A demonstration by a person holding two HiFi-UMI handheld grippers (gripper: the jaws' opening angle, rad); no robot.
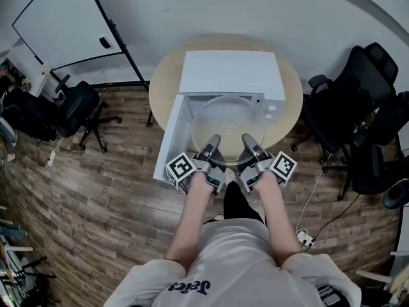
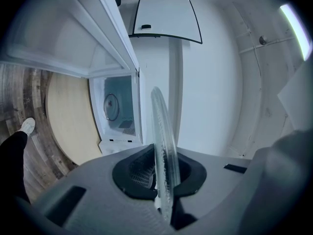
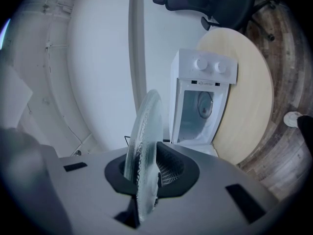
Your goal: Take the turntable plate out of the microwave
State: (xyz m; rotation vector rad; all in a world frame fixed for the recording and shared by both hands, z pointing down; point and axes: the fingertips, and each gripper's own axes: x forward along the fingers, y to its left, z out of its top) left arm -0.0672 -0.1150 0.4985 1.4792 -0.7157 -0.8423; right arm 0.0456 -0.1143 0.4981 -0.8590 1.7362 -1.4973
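The clear glass turntable plate (image 1: 225, 121) hangs level just in front of the white microwave (image 1: 231, 74), whose door (image 1: 167, 139) swings out to the left. My left gripper (image 1: 210, 147) is shut on the plate's near rim, left of centre. My right gripper (image 1: 249, 144) is shut on the same rim, right of centre. In the left gripper view the plate (image 2: 160, 136) shows edge-on, pinched in my left gripper (image 2: 162, 182), with the empty cavity (image 2: 119, 106) beyond. In the right gripper view the plate (image 3: 145, 131) is pinched in my right gripper (image 3: 145, 177), and the microwave (image 3: 201, 104) stands behind.
The microwave sits on a round wooden table (image 1: 162, 82). Black office chairs stand at the left (image 1: 80, 107) and the right (image 1: 348, 101). A whiteboard (image 1: 61, 21) leans at the back left. A power strip (image 1: 305, 238) lies on the wood floor near the person's right side.
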